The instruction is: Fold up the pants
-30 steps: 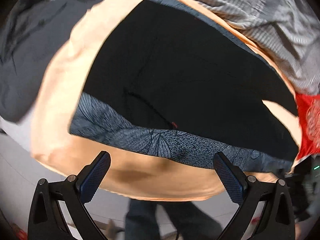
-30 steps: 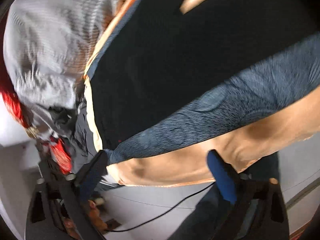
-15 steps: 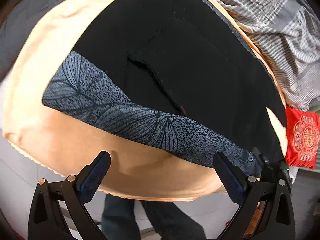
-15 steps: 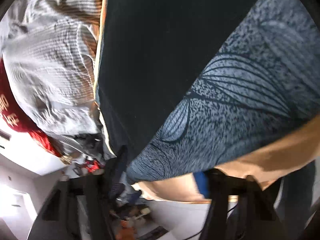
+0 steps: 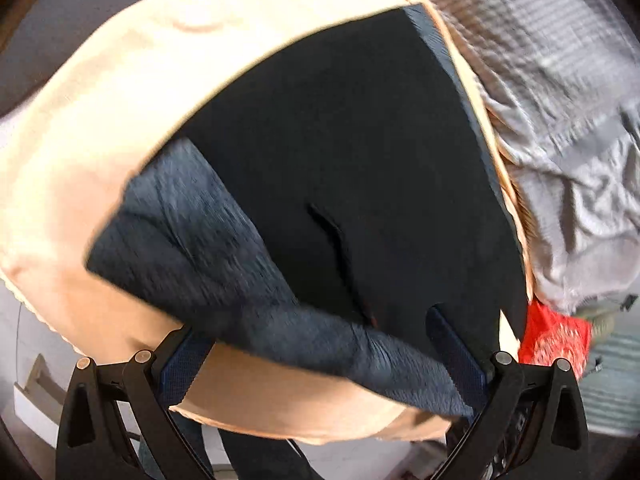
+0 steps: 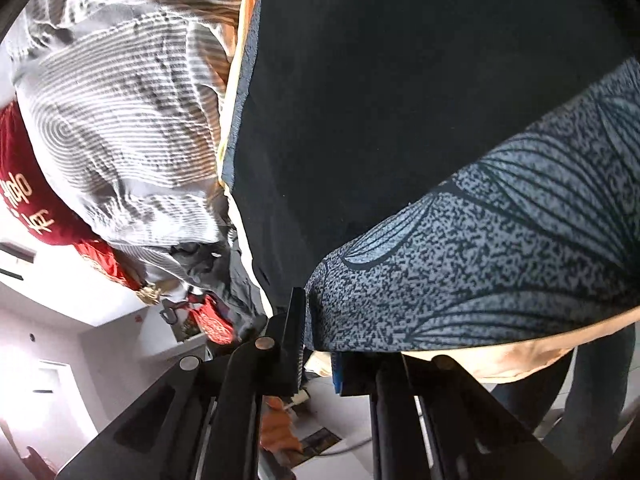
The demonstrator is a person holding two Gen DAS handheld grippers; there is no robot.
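Fingers of the left gripper (image 5: pixel 320 354) stand wide apart at the bottom of the left wrist view, holding nothing, with the near edge of the black soft fabric pants with a grey leaf-printed band (image 5: pixel 352 168) lying between and just beyond them; the view is blurred. The right gripper (image 6: pixel 318 344), at the bottom centre of its own view, has its fingers drawn close on the corner of that leaf-printed band, so it looks clamped on the pants. The pants lie spread over a peach-coloured bed sheet (image 5: pixel 120 92), filling the middle of both views. They look light, limp and a little slippery, likely to sag and crease when lifted, so the thicker band corners seem the best hold. A grey striped crumpled garment (image 6: pixel 120 92) lies beside them at the upper left of the right view, with a red cloth (image 5: pixel 554 338) near it
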